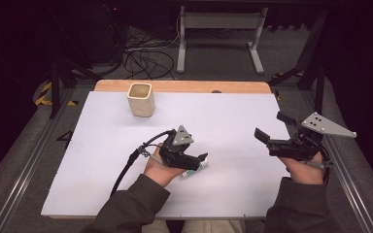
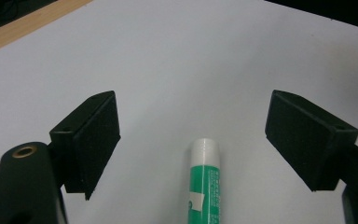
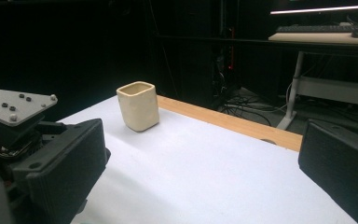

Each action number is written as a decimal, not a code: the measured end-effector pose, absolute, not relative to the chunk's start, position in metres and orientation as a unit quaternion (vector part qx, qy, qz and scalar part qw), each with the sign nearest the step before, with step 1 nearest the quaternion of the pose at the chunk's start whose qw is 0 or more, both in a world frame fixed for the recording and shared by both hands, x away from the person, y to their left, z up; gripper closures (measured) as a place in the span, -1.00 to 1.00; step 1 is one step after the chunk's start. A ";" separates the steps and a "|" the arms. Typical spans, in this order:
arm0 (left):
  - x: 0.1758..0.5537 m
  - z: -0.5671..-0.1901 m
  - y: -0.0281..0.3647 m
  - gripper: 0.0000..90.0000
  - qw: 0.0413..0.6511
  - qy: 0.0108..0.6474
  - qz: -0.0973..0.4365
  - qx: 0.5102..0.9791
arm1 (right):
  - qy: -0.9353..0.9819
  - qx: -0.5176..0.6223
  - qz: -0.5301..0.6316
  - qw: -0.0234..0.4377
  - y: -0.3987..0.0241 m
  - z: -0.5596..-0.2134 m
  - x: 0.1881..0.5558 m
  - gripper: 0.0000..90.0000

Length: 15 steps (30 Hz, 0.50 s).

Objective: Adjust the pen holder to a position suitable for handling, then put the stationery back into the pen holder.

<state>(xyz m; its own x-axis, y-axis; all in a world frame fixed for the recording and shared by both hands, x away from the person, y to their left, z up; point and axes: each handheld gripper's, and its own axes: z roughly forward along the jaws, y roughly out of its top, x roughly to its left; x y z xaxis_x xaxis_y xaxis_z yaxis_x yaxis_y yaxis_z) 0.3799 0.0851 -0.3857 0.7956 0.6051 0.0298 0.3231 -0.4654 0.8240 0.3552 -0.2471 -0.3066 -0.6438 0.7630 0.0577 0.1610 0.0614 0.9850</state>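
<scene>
The cream cup stands near the table's far edge, its inside unreadable, while the left gripper straddles the glue stick unclenched and the right gripper gapes empty.

The right gripper has its two black jaws wide apart with nothing between them, one at the lower left and one at the lower right of the view. Between and beyond them lies the white desk, whose far edge is a wooden strip. A cream cup stands upright near that far edge, open at the top. At the left, the left gripper shows its grey plate.
</scene>
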 end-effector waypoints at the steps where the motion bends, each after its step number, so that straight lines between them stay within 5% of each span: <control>1: 0.380 -0.386 0.085 -0.59 0.437 0.275 0.162 0.841 | 0.683 0.338 0.596 0.252 -0.247 -0.307 0.355 -0.97; 15: 0.386 -0.401 0.074 -0.58 0.402 0.280 0.148 0.859 | 0.687 0.337 0.593 0.250 -0.246 -0.307 0.355 -0.97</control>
